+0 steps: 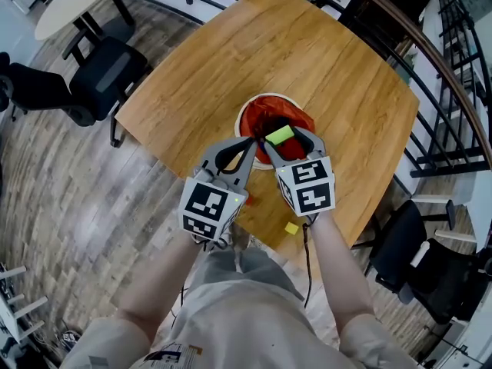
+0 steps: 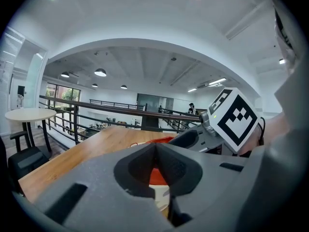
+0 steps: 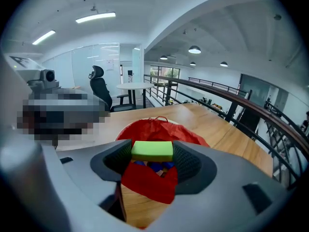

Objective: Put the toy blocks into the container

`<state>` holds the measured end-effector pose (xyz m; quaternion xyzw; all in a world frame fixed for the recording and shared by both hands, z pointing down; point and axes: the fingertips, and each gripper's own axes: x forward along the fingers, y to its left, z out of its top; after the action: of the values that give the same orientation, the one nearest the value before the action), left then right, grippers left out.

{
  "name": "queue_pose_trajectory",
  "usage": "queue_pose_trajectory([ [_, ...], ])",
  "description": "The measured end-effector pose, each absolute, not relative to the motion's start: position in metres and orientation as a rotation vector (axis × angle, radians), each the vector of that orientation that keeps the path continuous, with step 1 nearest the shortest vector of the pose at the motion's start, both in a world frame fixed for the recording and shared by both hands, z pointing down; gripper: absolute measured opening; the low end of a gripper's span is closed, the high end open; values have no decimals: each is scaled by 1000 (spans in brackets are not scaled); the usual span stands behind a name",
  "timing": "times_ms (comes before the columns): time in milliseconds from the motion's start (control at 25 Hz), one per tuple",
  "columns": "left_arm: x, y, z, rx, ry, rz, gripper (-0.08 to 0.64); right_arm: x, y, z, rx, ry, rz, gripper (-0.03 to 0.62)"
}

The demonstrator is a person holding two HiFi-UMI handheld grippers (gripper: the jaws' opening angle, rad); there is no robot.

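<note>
A round white container (image 1: 244, 115) lined with a red bag (image 1: 265, 114) stands on the wooden table. My right gripper (image 1: 280, 135) is shut on a lime green block (image 1: 279, 134) and holds it over the bag's near side. In the right gripper view the green block (image 3: 152, 150) sits between the pads above the red bag (image 3: 154, 129), with blue blocks (image 3: 157, 166) inside. My left gripper (image 1: 251, 141) hangs beside it at the container's near left rim, jaws together with nothing between them. A yellow block (image 1: 291, 227) lies on the table near the front edge.
The wooden table (image 1: 231, 60) ends close to the person's body. Black office chairs (image 1: 100, 75) stand at the left and another chair (image 1: 430, 267) at the right. A railing (image 1: 453, 91) runs along the far right. A round white table (image 1: 69, 2) is at the top left.
</note>
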<state>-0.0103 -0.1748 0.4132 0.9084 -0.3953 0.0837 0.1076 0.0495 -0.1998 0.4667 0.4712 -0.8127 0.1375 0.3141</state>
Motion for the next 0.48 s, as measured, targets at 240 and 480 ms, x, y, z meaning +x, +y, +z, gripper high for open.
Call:
queue_pose_trajectory([
  [240, -10, -175, 424, 2659, -1149, 260, 12, 53, -197, 488, 1199, -2080, 445, 265],
  [480, -10, -176, 431, 2648, -1143, 271, 12, 55, -196, 499, 1164, -2034, 466, 265],
])
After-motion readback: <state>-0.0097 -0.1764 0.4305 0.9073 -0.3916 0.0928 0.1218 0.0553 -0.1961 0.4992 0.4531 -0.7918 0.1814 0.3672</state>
